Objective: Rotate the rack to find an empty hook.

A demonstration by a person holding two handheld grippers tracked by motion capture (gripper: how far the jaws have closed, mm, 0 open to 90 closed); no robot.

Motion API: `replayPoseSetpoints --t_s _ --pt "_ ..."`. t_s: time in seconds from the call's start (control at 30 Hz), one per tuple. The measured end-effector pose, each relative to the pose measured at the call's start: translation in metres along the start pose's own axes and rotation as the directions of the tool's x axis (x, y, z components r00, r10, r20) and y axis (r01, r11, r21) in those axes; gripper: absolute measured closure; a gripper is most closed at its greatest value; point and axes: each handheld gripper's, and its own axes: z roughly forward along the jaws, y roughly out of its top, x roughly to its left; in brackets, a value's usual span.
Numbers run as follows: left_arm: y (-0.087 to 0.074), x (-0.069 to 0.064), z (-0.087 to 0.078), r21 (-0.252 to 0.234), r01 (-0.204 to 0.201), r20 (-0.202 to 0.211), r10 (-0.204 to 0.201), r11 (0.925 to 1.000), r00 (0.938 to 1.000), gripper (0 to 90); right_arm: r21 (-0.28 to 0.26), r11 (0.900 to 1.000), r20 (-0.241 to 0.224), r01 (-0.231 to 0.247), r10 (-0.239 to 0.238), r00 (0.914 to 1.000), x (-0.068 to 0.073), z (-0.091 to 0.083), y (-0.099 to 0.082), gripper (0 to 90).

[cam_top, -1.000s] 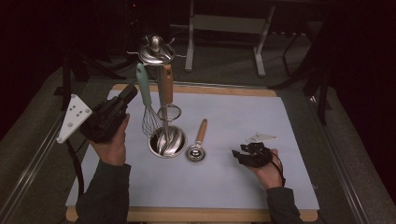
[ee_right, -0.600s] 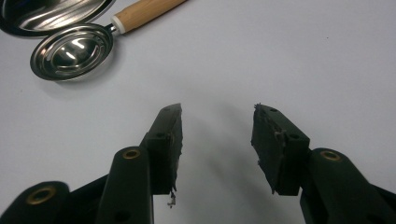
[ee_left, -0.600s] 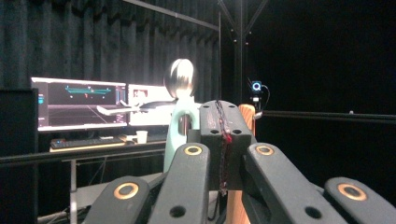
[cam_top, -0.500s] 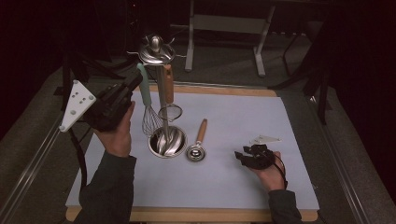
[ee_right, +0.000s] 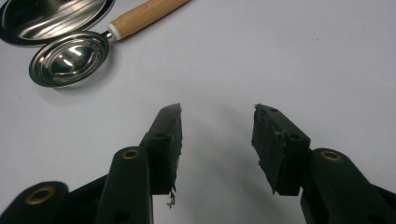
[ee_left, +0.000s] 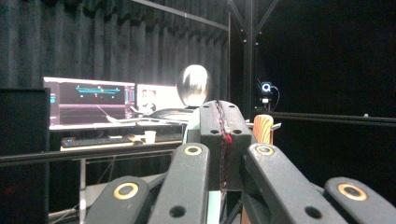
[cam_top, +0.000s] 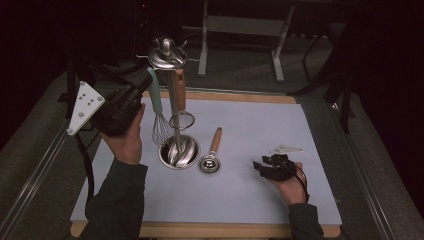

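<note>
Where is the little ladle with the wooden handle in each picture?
High view: the ladle lies on the white mat, just right of the stand's round base.
Left gripper view: it is not in this picture.
Right gripper view: the ladle is at top left, bowl up.
Shared landmark: the stand's round base beside the ladle's bowl.

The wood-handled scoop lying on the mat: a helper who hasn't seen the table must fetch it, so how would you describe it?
On the pale mat stands a steel utensil stand with a round dish base. The scoop lies flat just right of that base, its shiny bowl toward the person. Unlike the whisk and strainer, it does not hang.
</note>
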Motion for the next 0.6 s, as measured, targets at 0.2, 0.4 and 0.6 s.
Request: replayPoseSetpoints --t_s 0.2,0.4,0.6 --pt "0.000 0.002 0.000 0.001 -0.010 -0.006 0.010 0.9999 0.9999 89.5 -0.004 1.0000 0.002 -0.001 0.001 1.0000 -0.001 -0.001 0.000 52.1" --pt "0.001 0.007 0.000 0.009 -0.015 -0.030 0.016 0.9998 0.9994 89.5 -0.002 1.0000 0.000 -0.002 0.002 1.0000 -0.001 -0.001 0.000 52.0" --pt "0.002 0.015 0.001 0.017 -0.014 -0.054 0.015 0.9998 0.9984 89.6 0.002 1.0000 0.000 -0.005 0.005 1.0000 -0.002 0.000 -0.001 52.0"
